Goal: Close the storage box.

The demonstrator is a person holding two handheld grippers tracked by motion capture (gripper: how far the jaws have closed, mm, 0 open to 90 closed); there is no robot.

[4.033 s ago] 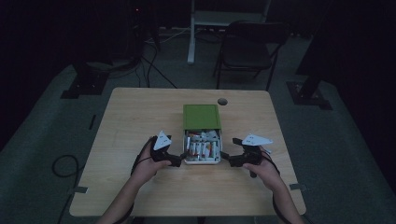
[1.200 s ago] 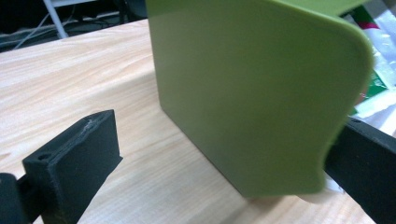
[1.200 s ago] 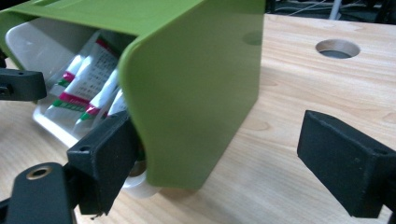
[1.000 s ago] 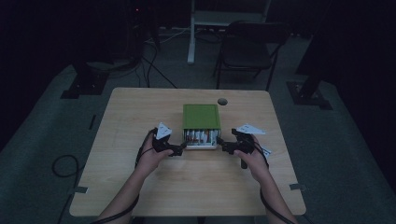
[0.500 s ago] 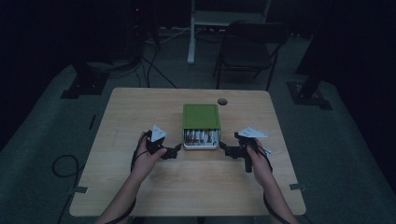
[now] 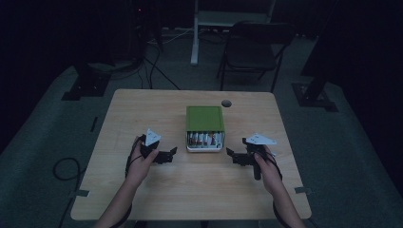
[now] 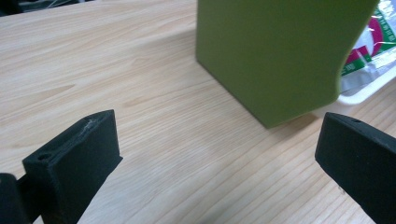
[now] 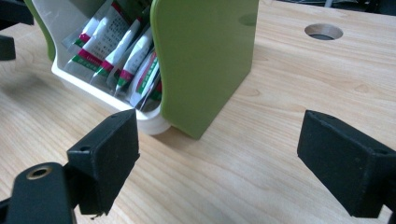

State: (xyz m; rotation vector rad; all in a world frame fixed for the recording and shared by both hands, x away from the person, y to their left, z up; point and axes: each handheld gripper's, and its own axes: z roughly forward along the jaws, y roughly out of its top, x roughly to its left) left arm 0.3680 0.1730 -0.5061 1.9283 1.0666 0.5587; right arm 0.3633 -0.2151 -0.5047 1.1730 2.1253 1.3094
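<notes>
Green box (image 6: 205, 118) flanked by left gripper (image 6: 172, 153) and right gripper (image 6: 230, 154), fingers spread, nothing grasped; sachets (image 8: 122, 60) seen untouched in white tray (image 8: 95, 91), grasp yet to be made

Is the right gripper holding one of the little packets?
No, the right gripper has its jaws wide apart over bare table, and the packets sit in the green box.
</notes>
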